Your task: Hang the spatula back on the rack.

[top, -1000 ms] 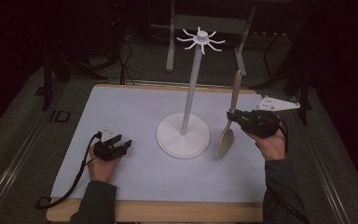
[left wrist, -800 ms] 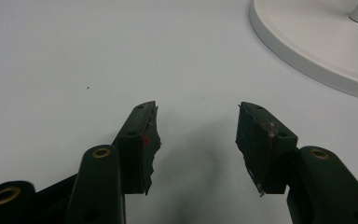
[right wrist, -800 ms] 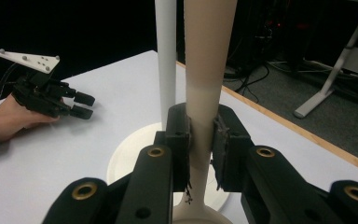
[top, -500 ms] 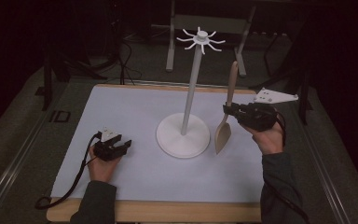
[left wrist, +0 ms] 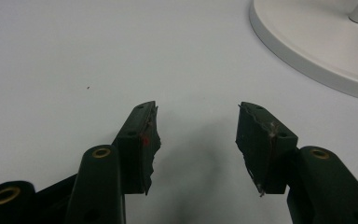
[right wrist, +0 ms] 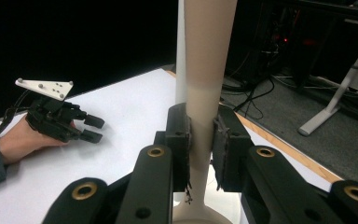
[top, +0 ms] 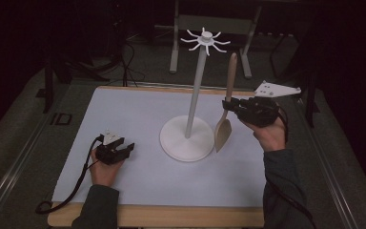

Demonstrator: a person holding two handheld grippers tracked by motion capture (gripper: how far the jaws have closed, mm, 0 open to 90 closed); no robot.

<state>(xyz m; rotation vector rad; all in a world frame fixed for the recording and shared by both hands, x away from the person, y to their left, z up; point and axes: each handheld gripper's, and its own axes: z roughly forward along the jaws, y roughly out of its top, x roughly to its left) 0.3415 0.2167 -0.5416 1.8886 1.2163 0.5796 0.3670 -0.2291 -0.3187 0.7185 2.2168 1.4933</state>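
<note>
We see a white sheet (top: 138,119) covering a wood-edged table (top: 171,215), with dark grey floor and a metal frame (top: 214,24) behind in a dim room. Our right gripper (top: 228,106) clamps its jaws on the handle of a wooden spatula (top: 223,131), held upright, blade down, just beside the white stand (top: 187,138); whether the blade touches the base is unclear. Our left gripper (left wrist: 196,135) rests on the sheet, jaws wide apart, holding nothing.
</note>
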